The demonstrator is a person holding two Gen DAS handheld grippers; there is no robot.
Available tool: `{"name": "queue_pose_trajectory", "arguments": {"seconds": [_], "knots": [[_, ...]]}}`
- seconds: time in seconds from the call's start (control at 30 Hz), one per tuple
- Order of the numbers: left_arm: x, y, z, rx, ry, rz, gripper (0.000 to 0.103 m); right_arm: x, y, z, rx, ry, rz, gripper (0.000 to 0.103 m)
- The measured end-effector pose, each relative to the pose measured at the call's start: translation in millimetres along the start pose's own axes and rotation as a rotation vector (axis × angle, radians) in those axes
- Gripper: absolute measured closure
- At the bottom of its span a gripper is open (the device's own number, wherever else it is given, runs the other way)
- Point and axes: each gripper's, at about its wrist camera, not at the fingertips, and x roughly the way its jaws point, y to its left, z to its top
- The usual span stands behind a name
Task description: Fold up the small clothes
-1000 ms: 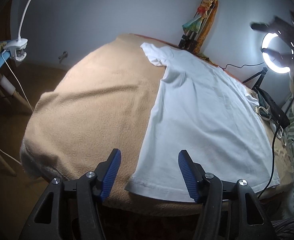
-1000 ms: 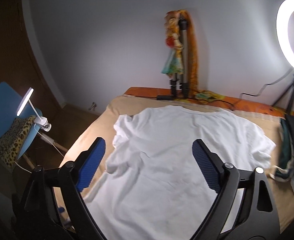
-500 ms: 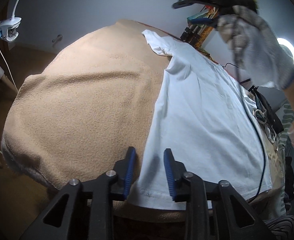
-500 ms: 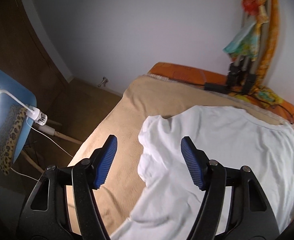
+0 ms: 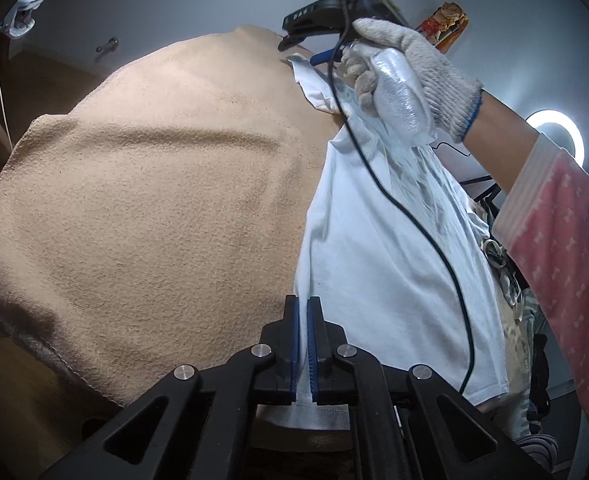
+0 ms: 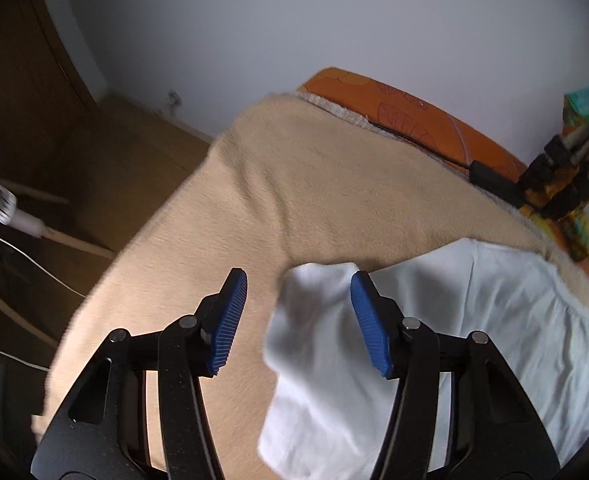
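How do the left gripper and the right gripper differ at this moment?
The left gripper is shut on the hem of the white shirt; the right gripper is open, holding nothing. The left one is at the shirt's bottom edge; the right one is over the sleeve. Both have blue ribbed pads.

Grey knit glove [image 5: 414, 64], pink patterned sleeve [image 5: 566, 248].

I see a tan blanket [image 5: 154, 208] covering the work surface, an orange sheet [image 6: 414, 100] showing past its far edge. A lit ring light [image 5: 556, 136] stands off to the right. Tripod legs [image 6: 562, 172] draped with a colourful scarf [image 6: 582, 224] lean by the pale wall [image 6: 294, 20]. White cable [image 6: 34, 256] trails over the wooden floor [image 6: 106, 160].
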Motion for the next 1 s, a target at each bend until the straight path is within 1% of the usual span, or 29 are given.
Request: {"name": "queue_pose_trajectory", "arguments": {"seconds": [0.03, 0.13, 0.2, 0.23, 0.27, 0.33, 0.47, 0.6, 0.67, 0.77, 0.9, 0.93, 1.0], "knots": [[-0.9, 0.8, -0.4, 0.000, -0.001, -0.001, 0.103, 3.8, 1.5, 0.5, -0.013, 0.014, -0.013, 0.052], [-1.1, 0.3, -0.7, 0.004, -0.004, 0.002, 0.103, 12.3, 2.3, -2.8, -0.041, 0.042, -0.024, 0.073], [-2.4, -2.3, -2.5, 0.007, -0.007, 0.004, 0.103, 9.7, 3.6, -4.6, -0.074, 0.024, -0.037, 0.084], [-3.5, -3.5, -2.4, 0.009, -0.010, 0.003, 0.103, 8.0, 3.0, -4.9, -0.084, 0.020, -0.048, 0.095], [-5.4, -4.3, -3.1, 0.011, -0.014, 0.001, 0.103, 5.3, -0.2, -4.8, -0.081, 0.019, -0.040, 0.097], [-12.0, -7.0, -2.5, 0.018, -0.028, -0.008, 0.103, -5.2, -11.8, -2.3, -0.041, -0.005, -0.001, 0.098], [-26.7, -10.5, -0.9, 0.039, -0.065, -0.033, 0.103, -47.3, -49.1, 0.4, 0.088, -0.128, 0.118, 0.098], [-32.9, -17.9, -2.8, 0.086, -0.093, -0.032, 0.103, -76.3, -98.5, -14.2, 0.228, -0.237, 0.267, 0.098], [-31.1, -20.3, -3.8, 0.109, -0.093, -0.028, 0.103, -80.0, -107.9, -22.9, 0.253, -0.252, 0.274, 0.098], [-26.0, -21.9, -5.1, 0.111, -0.082, -0.044, 0.103, -73.6, -113.3, -26.6, 0.267, -0.233, 0.263, 0.098], [-28.7, -26.2, -4.9, 0.138, -0.089, -0.048, 0.103, -87.6, -123.5, -32.9, 0.284, -0.272, 0.293, 0.098], [-28.4, -28.0, -4.8, 0.148, -0.089, -0.048, 0.103, -83.0, -122.3, -28.3, 0.289, -0.281, 0.294, 0.098], [-26.5, -32.7, -6.5, 0.171, -0.086, -0.050, 0.103, -95.2, -132.8, -34.3, 0.294, -0.293, 0.292, 0.098]]}}
